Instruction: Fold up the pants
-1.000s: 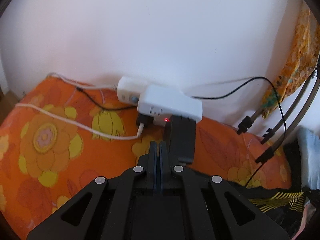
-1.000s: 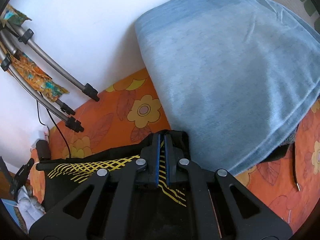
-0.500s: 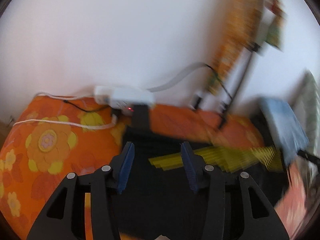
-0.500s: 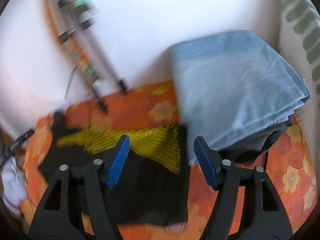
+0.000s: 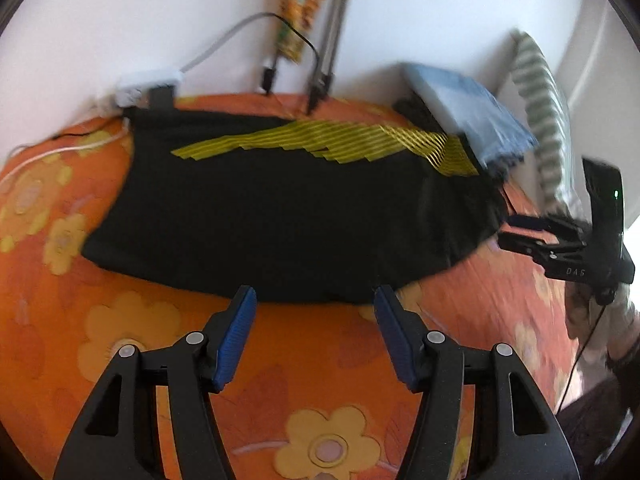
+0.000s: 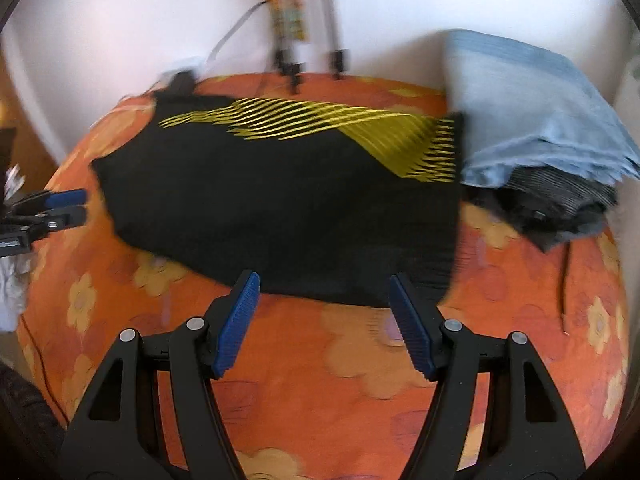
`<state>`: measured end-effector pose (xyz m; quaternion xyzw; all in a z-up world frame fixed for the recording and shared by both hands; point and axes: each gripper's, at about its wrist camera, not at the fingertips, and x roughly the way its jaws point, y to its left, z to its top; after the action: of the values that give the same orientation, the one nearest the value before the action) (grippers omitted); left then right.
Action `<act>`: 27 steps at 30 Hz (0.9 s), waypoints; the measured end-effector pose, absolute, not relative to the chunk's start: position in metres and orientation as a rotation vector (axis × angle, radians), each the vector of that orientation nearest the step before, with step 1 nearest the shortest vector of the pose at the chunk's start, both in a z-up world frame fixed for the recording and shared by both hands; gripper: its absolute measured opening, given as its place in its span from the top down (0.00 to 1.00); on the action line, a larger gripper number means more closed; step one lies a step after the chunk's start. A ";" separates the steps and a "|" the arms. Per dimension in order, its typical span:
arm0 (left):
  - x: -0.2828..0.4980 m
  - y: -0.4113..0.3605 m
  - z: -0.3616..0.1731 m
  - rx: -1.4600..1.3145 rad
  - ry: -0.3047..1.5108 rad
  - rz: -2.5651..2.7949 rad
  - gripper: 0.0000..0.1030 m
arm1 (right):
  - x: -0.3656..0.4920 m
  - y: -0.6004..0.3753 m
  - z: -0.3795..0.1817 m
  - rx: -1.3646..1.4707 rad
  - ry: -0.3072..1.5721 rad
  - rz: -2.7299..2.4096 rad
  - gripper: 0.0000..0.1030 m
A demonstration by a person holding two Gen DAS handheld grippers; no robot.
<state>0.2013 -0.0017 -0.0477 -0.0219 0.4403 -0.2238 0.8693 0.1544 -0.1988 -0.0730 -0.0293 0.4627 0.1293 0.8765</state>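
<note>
The black pants with yellow stripes are lying flat across the orange flowered bedcover, filling the 12 o'clock half of both wrist views, their far edge reaching toward the white wall. The left gripper is hovering with its jaws spread wide and holding nothing, just short of the near hem, and the right gripper is doing likewise. A folded blue blanket is sitting at 2 o'clock, touching the striped end.
</note>
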 end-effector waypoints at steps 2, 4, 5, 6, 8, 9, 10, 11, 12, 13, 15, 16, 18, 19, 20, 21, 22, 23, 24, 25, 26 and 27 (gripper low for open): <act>0.201 -0.005 -0.052 -0.028 0.943 -0.500 0.41 | 0.152 -0.176 -0.075 -0.134 0.958 0.328 0.32; 0.199 -0.009 -0.056 0.010 0.988 -0.560 0.41 | 0.151 -0.155 -0.079 -0.213 0.944 0.363 0.32; 0.198 -0.011 -0.057 0.019 0.994 -0.568 0.41 | 0.152 -0.144 -0.082 -0.252 0.942 0.384 0.32; 0.197 -0.013 -0.059 0.031 0.994 -0.577 0.41 | 0.154 -0.135 -0.085 -0.277 0.942 0.399 0.32; 0.196 -0.016 -0.062 0.039 1.001 -0.594 0.42 | 0.160 -0.115 -0.094 -0.331 0.949 0.423 0.32; 0.196 -0.018 -0.063 0.050 1.004 -0.606 0.42 | 0.165 -0.107 -0.098 -0.355 0.950 0.428 0.34; 0.195 -0.020 -0.064 0.062 1.001 -0.613 0.42 | 0.168 -0.101 -0.101 -0.382 0.950 0.425 0.49; 0.195 -0.022 -0.065 0.072 1.000 -0.623 0.42 | 0.174 -0.096 -0.104 -0.400 0.956 0.428 0.59; 0.195 -0.024 -0.067 0.084 1.001 -0.627 0.42 | 0.182 -0.094 -0.105 -0.386 0.973 0.436 0.76; 0.195 -0.028 -0.067 0.106 0.993 -0.631 0.42 | 0.184 -0.094 -0.104 -0.361 0.982 0.444 0.82; 0.198 -0.034 -0.069 0.139 0.984 -0.634 0.42 | 0.198 -0.099 -0.098 -0.313 0.984 0.451 0.84; 0.200 -0.037 -0.070 0.150 0.980 -0.636 0.42 | 0.202 -0.099 -0.097 -0.299 0.984 0.454 0.85; 0.206 -0.043 -0.070 0.183 0.959 -0.619 0.42 | 0.211 -0.105 -0.092 -0.263 0.986 0.458 0.85; 0.209 -0.045 -0.070 0.196 0.945 -0.615 0.42 | 0.214 -0.108 -0.090 -0.244 0.989 0.461 0.85; 0.211 -0.048 -0.070 0.211 0.932 -0.609 0.42 | 0.218 -0.111 -0.088 -0.229 0.993 0.461 0.85; 0.215 -0.051 -0.069 0.221 0.917 -0.598 0.42 | 0.220 -0.112 -0.088 -0.222 0.996 0.463 0.85; 0.218 -0.051 -0.068 0.212 0.910 -0.600 0.42 | 0.220 -0.115 -0.086 -0.213 0.999 0.465 0.85; 0.222 -0.052 -0.067 0.192 0.907 -0.609 0.42 | 0.220 -0.119 -0.085 -0.203 1.003 0.468 0.85; 0.225 -0.056 -0.067 0.180 0.907 -0.622 0.42 | 0.220 -0.123 -0.084 -0.186 1.006 0.468 0.82; 0.227 -0.060 -0.068 0.185 0.909 -0.630 0.42 | 0.219 -0.129 -0.081 -0.161 1.009 0.458 0.70; 0.229 -0.066 -0.069 0.191 0.914 -0.649 0.42 | 0.215 -0.140 -0.078 -0.123 1.011 0.437 0.61; 0.229 -0.072 -0.072 0.199 0.920 -0.669 0.42 | 0.211 -0.150 -0.074 -0.086 1.003 0.416 0.44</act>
<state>0.2289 -0.0717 -0.0724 0.0939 0.4348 -0.3163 0.8379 0.2113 -0.1502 -0.0739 -0.0408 0.4772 0.1979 0.8553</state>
